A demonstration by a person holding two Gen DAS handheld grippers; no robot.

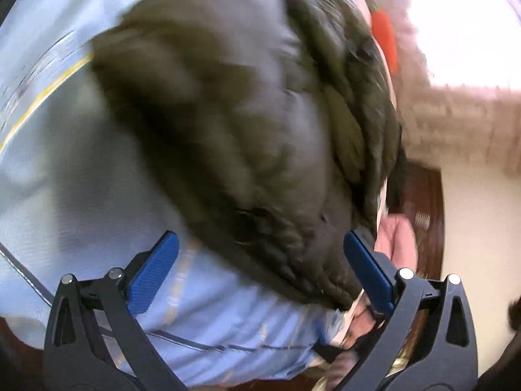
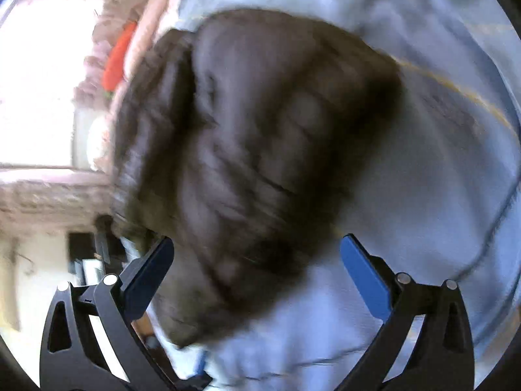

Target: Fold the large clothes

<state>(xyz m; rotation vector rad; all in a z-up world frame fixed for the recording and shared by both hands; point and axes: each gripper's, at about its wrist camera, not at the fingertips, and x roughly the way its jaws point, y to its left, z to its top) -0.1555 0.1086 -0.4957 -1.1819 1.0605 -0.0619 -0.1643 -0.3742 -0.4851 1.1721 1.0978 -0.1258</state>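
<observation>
A dark olive quilted jacket (image 1: 247,123) is seen bunched on a pale blue bedsheet (image 1: 81,195) marked with a thin yellow stripe. In the left wrist view its long axis is laid from lower right to upper left, and its ribbed quilted edge is curved along the right side. The left gripper (image 1: 260,251) is held just above the jacket's near edge with its blue fingers (image 1: 156,267) spread wide apart, clamped on nothing. In the right wrist view, the jacket (image 2: 260,150) is stretched from the lower left upward, and the right gripper (image 2: 257,254) is likewise held wide apart over it. Both views are blurred. An orange object (image 1: 386,39) is visible beyond the bed.
</observation>
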